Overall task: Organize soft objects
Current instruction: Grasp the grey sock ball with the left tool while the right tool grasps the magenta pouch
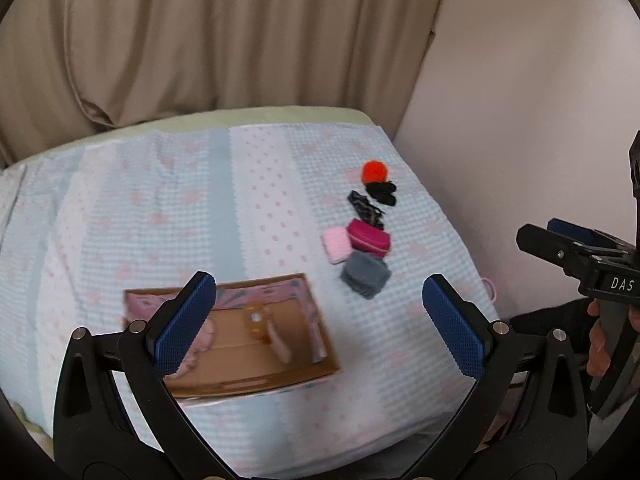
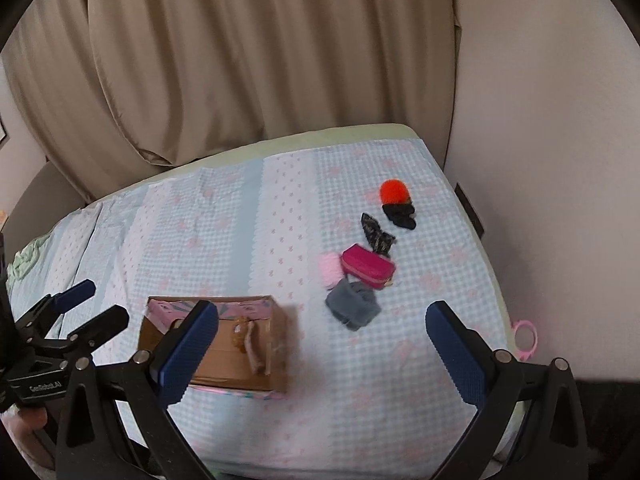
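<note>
Both tools, left tool and right tool, gape wide, empty, above the bed. 6 soft items cluster near the grey cloth, right of the box, possibly part-filled. A loose pinch could drag neighbours.

Beige pleated curtain behind bed, plain off-white wall right, pale blue-and-pink checked bedspread over green sheet.

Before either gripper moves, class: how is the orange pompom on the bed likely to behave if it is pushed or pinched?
The orange pompom looks round and fluffy, so a push would probably roll it across the blanket. Its fuzzy outline suggests it is light and would squash between the pads. It sits against a black item, which may nudge along.
</note>
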The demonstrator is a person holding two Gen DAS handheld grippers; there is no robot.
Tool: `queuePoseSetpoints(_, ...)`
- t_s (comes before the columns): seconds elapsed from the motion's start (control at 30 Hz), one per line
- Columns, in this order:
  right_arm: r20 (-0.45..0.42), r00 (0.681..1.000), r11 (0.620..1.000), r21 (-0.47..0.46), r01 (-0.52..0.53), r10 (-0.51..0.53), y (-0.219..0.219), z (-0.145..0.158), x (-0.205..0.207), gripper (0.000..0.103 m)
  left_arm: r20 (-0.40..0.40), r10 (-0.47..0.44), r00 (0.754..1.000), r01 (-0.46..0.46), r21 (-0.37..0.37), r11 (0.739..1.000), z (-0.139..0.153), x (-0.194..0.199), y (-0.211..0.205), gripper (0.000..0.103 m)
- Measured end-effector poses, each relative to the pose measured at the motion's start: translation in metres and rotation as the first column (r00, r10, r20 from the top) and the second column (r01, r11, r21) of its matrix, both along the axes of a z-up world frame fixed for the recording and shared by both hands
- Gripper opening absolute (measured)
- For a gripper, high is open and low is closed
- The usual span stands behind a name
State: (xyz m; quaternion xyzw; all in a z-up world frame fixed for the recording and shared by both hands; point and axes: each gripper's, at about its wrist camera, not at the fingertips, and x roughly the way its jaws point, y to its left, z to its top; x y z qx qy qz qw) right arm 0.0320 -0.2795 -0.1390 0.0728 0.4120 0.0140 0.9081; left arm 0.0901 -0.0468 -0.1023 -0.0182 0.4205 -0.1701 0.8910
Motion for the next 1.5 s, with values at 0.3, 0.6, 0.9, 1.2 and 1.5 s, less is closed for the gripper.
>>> queuePoseSetpoints(0.3,-0.036,0.986,0.987,0.023,-0.162,0.163,-0.067,-0.028,0.062,0.103,-0.096,0.049,0.994,-0.051,-0.017,0.999,-0.034,0.033,-0.09,0.103)
queuePoseSetpoints(0.6,-0.151,0.939,0.95,0.063,-0.305,0.311,-0.099,-0.095,0.146,0.103,-0.268,0.113,0.957,-0.131,-0.049,0.99,-0.105,0.08,-0.145,0.103)
queuePoseSetpoints(0.9,-0.332,0.832,0.896,0.163,-0.413,0.444,-0.093,-0.201,0.227,0.103,-0.421,0.106,0.901,-0.102,0.03,0.994,-0.2,0.128,-0.184,0.103)
queuePoseSetpoints(1.2,-0.458,0.74,0.87,0.221,-0.441,0.492,-0.081,-0.285,0.272,0.102,-0.52,0.089,0.849,-0.065,0.065,0.996,-0.277,0.163,-0.205,0.102)
queuePoseSetpoints(1.5,-0.498,0.684,0.843,0.248,-0.477,0.533,-0.068,-0.317,0.296,0.083,-0.576,0.074,0.814,-0.062,0.042,0.997,-0.325,0.178,-0.217,0.089)
